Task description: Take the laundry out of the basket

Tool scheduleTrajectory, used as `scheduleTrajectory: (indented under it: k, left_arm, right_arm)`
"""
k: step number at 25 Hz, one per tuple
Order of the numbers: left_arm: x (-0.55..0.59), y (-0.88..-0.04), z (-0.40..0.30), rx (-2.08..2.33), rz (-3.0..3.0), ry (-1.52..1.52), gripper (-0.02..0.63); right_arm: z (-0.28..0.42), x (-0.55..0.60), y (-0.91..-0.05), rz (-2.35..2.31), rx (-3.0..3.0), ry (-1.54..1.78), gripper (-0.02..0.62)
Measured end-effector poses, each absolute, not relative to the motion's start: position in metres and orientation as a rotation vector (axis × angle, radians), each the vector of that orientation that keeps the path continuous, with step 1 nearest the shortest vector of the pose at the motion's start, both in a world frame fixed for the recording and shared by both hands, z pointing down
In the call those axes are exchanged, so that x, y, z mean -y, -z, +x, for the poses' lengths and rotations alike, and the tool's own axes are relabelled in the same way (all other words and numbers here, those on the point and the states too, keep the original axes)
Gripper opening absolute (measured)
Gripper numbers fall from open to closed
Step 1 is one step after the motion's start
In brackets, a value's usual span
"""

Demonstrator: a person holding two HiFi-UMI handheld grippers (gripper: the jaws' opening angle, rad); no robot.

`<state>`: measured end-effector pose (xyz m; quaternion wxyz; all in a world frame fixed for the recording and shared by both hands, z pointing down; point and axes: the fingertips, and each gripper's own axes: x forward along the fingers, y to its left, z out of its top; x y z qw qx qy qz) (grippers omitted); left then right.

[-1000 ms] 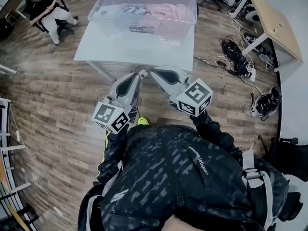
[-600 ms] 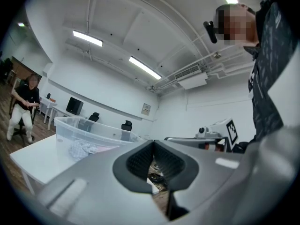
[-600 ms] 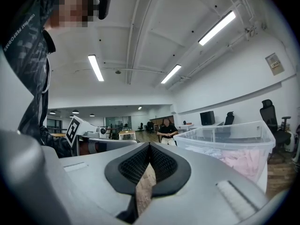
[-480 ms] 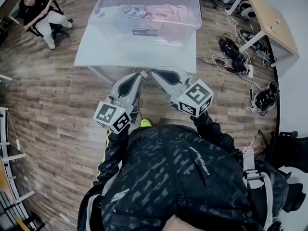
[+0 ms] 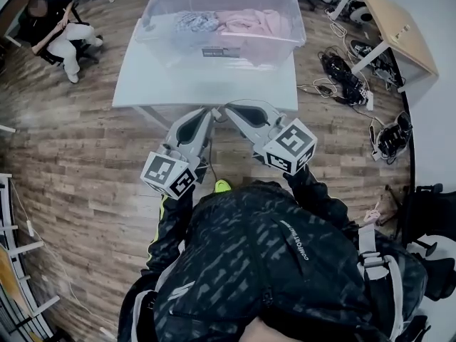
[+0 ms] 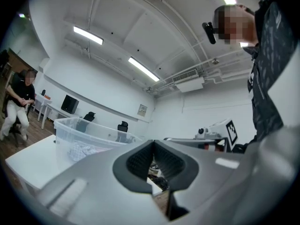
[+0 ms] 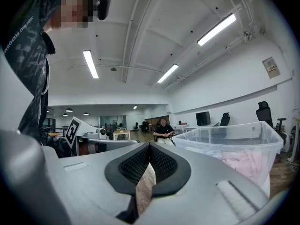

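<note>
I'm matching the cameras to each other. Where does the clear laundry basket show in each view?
Head view: basket at top centre.
Left gripper view: basket at middle left.
Right gripper view: basket at middle right.
Shared landmark: the seated person, in all three views.

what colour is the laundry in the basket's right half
That laundry is pale pink; head view shows it best.

The left gripper (image 5: 211, 111) and right gripper (image 5: 227, 108) point at the white table (image 5: 206, 85), where a clear basket (image 5: 162, 47) holds pink laundry (image 5: 251, 21)
</note>
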<state>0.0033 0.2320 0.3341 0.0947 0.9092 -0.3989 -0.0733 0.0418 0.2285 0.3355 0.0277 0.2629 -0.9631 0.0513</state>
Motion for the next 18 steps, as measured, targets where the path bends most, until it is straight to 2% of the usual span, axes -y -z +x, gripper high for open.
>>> scheduleTrajectory:
  k: [18]
  left_arm:
    - [-0.226,-0.345,-0.042,1.184,2.67,0.203,0.009]
  right_arm:
    - [0.002,-0.218,-0.336,0.789,2.964,-0.149,0.003]
